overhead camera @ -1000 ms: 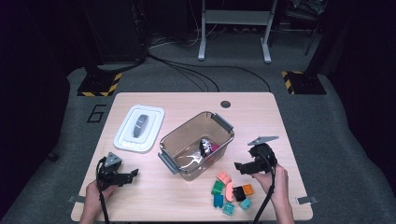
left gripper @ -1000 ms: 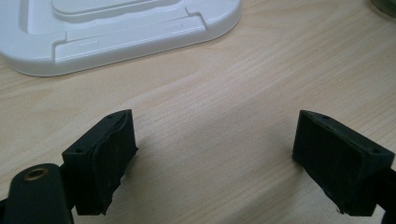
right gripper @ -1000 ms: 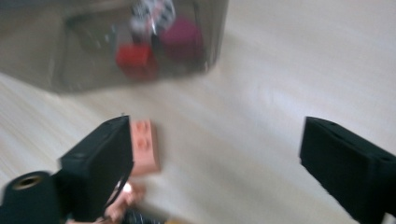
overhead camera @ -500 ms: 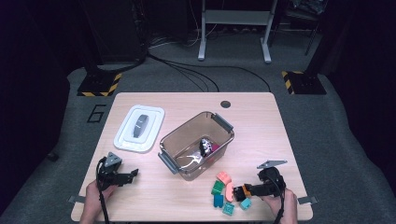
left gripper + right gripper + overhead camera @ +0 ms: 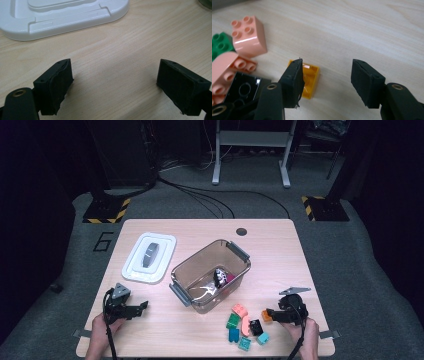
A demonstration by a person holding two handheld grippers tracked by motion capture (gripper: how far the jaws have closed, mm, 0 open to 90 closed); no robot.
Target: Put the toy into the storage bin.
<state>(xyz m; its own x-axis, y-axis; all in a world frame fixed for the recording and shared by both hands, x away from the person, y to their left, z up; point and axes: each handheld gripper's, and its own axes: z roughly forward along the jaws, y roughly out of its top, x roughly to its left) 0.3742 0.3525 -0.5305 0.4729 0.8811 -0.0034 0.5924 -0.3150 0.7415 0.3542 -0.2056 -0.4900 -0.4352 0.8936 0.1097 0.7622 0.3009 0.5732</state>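
1. On the light wooden table (image 5: 280, 245), a clear brownish storage bin (image 5: 210, 275) with grey end handles is sitting near the middle, turned at an angle, and a few small items, one dark and one pink, are lying inside it; what they are cannot be told.
2. Beside the bin, toward the table's left, a white lid (image 5: 150, 257) with a dark grey handle is lying flat, well apart from the bin.
3. At the near left corner, the person's left hand (image 5: 100, 332) is holding the left gripper (image 5: 142, 306) low over bare wood; in the left gripper view its jaws are standing wide apart with nothing between them, and the lid's edge (image 5: 62, 17) is showing just beyond.
4. At the near right edge, the right hand (image 5: 305, 332) is holding the right gripper (image 5: 268, 312) against a loose cluster of toy bricks.
5. In the right gripper view the jaws are spread, and an orange brick (image 5: 310, 80) is lying upside down on the table, partly hidden behind the left-hand jaw; whether that jaw is touching it cannot be told.
6. Next to it, a black brick (image 5: 244, 90) is lying hollow side up, with a pink four-stud brick (image 5: 249, 36), a pink curved brick (image 5: 223, 67) and a green brick (image 5: 220, 46) lying close by.
7. In the high view, two teal bricks (image 5: 234, 335) are lying at the cluster's near side.
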